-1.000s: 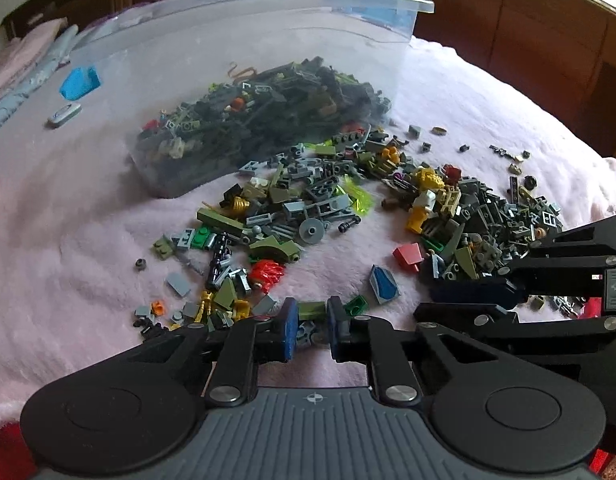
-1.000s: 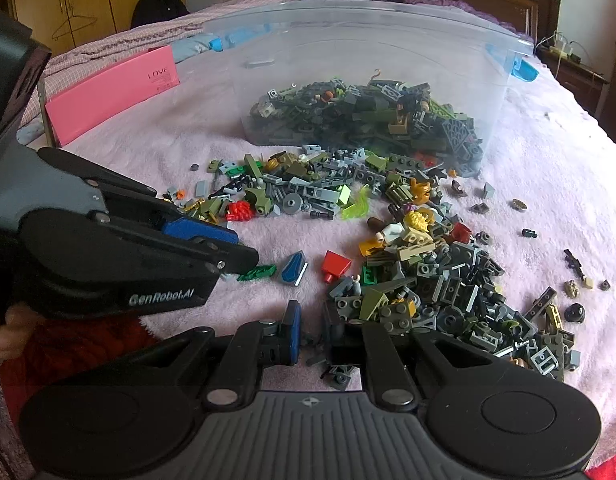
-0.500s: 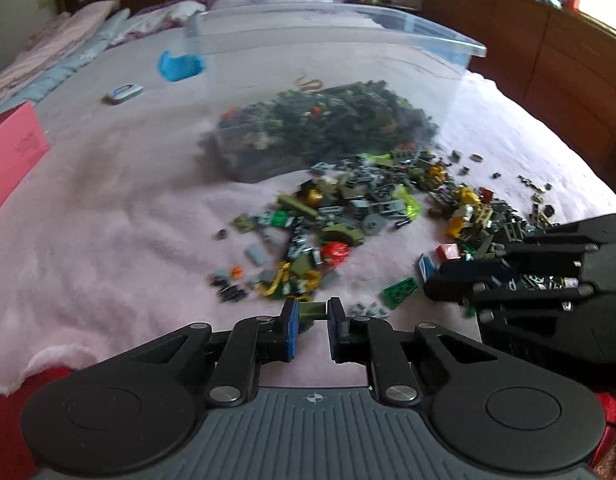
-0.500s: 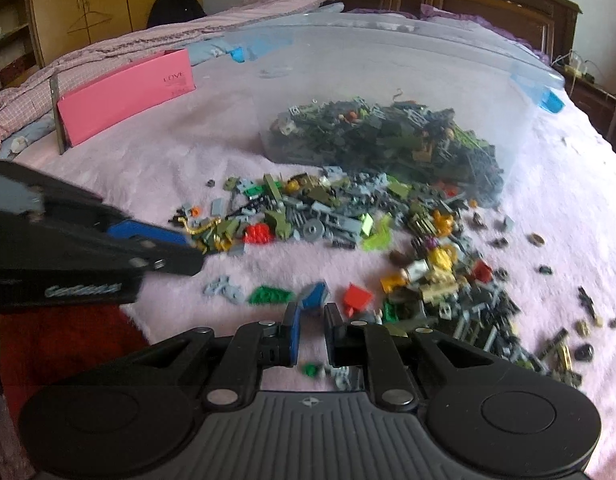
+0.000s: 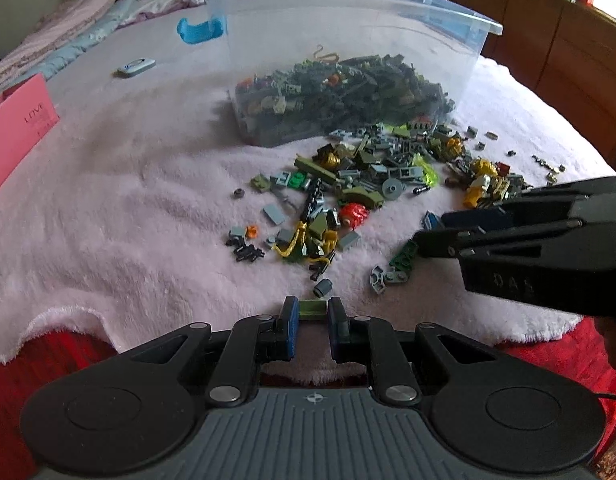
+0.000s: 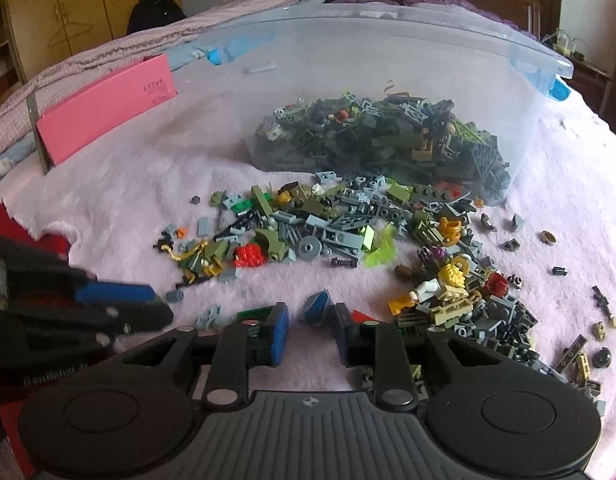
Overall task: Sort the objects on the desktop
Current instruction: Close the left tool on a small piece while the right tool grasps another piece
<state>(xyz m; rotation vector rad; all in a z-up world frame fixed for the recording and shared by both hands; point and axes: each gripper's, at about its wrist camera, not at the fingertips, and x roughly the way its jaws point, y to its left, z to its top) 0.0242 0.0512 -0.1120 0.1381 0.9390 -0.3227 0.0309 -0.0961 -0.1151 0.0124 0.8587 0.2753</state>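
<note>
Several small toy bricks lie scattered on a pink blanket in front of a clear plastic bin that lies tipped with more bricks inside. My left gripper is shut on an olive-green brick and holds it above the blanket's near edge. My right gripper is open over a blue wedge piece, near a red piece and a green plate. The right gripper also shows in the left wrist view. The left gripper shows blurred in the right wrist view.
A pink box stands at the left. A small white device and a blue clip lie behind the bin. A red cloth edges the blanket. Wooden cabinets stand at the right.
My left gripper has lifted and drawn back with the olive brick. My right gripper has drawn back from the pile, and its jaws have opened wider over the blue wedge.
</note>
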